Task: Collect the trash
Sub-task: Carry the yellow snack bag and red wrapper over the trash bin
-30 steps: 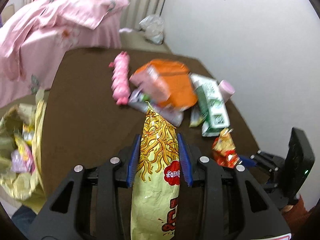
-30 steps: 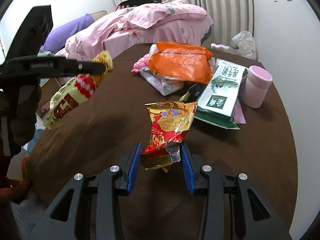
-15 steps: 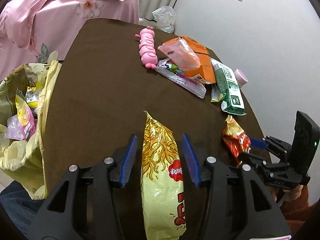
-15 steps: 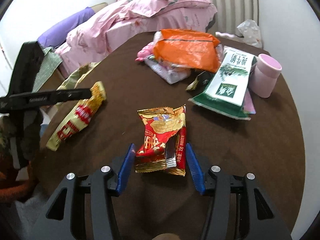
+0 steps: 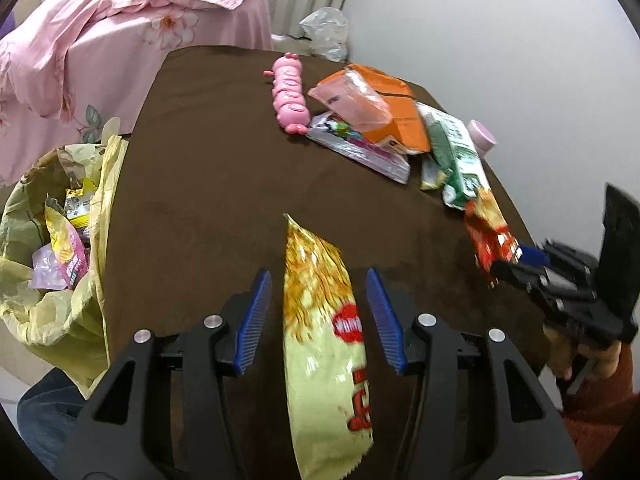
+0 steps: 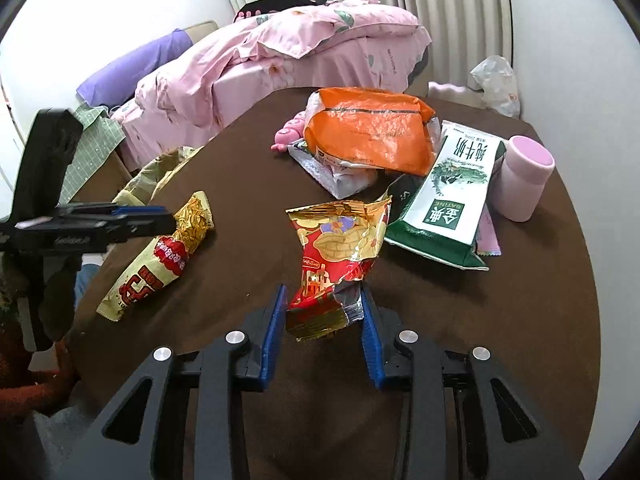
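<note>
Left wrist view: the left gripper (image 5: 318, 316), clamped on the yellow noodle packet (image 5: 322, 332) a second ago, has just been opening — its jaws now stand wide, clear of the packet lying on the brown table (image 5: 208, 184). The trash bag (image 5: 48, 264) waits at nine o'clock.

Right wrist view: the right gripper (image 6: 323, 322) has just been closing — its pads now pinch the red peanut wrapper (image 6: 334, 258), probably ready to lift.

Noodle packet (image 5: 320, 320) on table (image 5: 208, 200), trash bag (image 5: 52, 260) off its left edge, wrapper pile (image 5: 376, 120) behind.
</note>
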